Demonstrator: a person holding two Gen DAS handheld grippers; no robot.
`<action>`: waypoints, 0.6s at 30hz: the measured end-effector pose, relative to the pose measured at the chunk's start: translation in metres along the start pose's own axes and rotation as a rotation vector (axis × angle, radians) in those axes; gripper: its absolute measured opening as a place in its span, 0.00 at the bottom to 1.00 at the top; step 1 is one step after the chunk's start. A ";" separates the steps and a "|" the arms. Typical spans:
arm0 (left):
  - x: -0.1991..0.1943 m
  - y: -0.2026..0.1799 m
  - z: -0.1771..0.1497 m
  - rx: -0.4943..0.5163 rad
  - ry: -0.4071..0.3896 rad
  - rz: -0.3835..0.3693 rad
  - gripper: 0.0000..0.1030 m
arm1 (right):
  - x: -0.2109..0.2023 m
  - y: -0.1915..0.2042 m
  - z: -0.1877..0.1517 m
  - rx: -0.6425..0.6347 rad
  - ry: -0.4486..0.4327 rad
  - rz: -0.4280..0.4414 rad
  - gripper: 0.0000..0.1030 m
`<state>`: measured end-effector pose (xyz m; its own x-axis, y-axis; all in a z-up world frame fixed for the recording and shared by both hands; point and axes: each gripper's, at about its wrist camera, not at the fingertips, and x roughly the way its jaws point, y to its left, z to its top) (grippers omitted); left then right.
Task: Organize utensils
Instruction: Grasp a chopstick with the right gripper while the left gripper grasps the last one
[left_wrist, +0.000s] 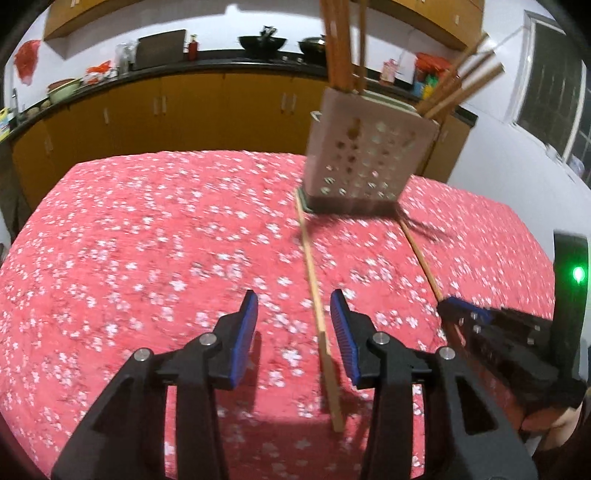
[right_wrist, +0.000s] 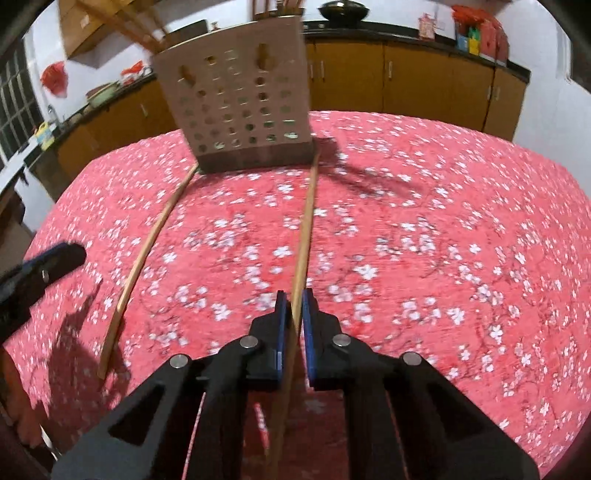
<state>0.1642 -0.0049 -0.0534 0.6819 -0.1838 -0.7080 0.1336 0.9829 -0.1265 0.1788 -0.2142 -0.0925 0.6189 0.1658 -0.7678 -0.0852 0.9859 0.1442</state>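
A white perforated utensil holder (left_wrist: 365, 158) stands at the far side of the table with several wooden chopsticks (left_wrist: 343, 44) upright in it; it also shows in the right wrist view (right_wrist: 240, 107). Two loose chopsticks lie on the cloth, running from the holder's base toward me. My left gripper (left_wrist: 293, 325) is open, and the left chopstick (left_wrist: 314, 284) lies between its fingers, close to the right pad. My right gripper (right_wrist: 293, 321) is shut on the right chopstick (right_wrist: 304, 229) near its near end. The left chopstick also shows in the right wrist view (right_wrist: 140, 258).
The table is covered by a red cloth with white blossoms (left_wrist: 147, 240). Yellow kitchen cabinets with a dark counter (left_wrist: 166, 96) line the back wall, with woks and bottles on top. A window (left_wrist: 550, 85) is at the right.
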 end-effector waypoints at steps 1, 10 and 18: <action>0.003 -0.004 -0.002 0.012 0.011 -0.004 0.40 | -0.001 -0.004 0.001 0.017 -0.003 -0.017 0.08; 0.036 -0.022 -0.008 0.048 0.100 0.024 0.39 | -0.005 -0.059 0.003 0.150 -0.015 -0.078 0.08; 0.049 -0.024 -0.006 0.078 0.099 0.115 0.08 | -0.006 -0.058 0.000 0.118 -0.020 -0.067 0.08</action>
<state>0.1905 -0.0371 -0.0896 0.6219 -0.0647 -0.7805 0.1170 0.9931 0.0109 0.1798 -0.2722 -0.0958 0.6358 0.0981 -0.7656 0.0486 0.9848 0.1666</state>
